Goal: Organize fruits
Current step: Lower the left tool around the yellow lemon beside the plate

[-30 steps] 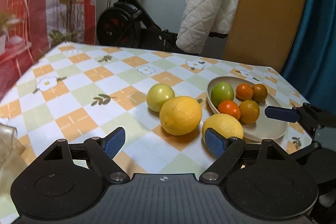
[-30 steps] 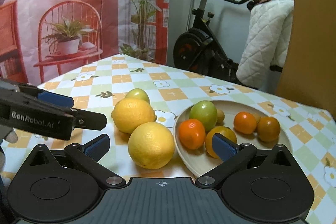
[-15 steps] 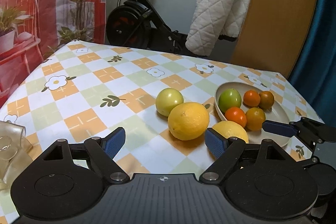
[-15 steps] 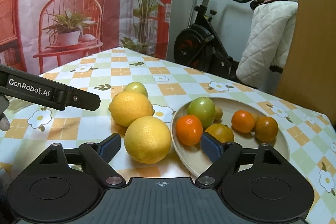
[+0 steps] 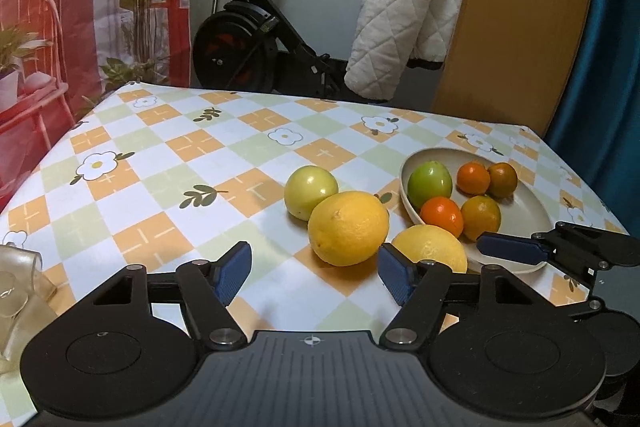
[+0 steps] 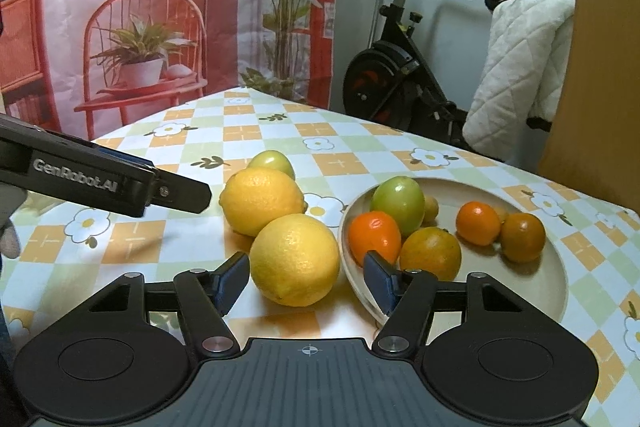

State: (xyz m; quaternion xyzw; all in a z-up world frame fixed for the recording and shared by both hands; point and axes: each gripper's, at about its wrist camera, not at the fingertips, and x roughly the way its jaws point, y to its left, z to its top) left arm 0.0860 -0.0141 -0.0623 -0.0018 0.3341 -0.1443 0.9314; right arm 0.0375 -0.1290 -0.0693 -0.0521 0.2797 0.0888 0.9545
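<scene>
Two big yellow lemons and a pale green fruit (image 5: 310, 191) lie on the checked tablecloth left of a beige oval plate (image 6: 520, 279). The plate holds a green fruit (image 6: 398, 203) and several small oranges (image 6: 374, 235). My right gripper (image 6: 306, 283) is open, its pads either side of the near lemon (image 6: 296, 261), close to it. My left gripper (image 5: 314, 273) is open and empty, just short of the far lemon (image 5: 348, 227). Each gripper shows in the other's view.
A clear glass object (image 5: 16, 303) stands at the table's near left corner. Behind the table are an exercise bike (image 5: 256, 39) with a white quilted cover (image 5: 400, 23), a printed red curtain (image 6: 120, 7) and a wooden panel (image 5: 516, 15).
My right gripper has moved forward, so the near lemon now sits between its pads. My left gripper has drawn back and risen; the fruits look farther off.
</scene>
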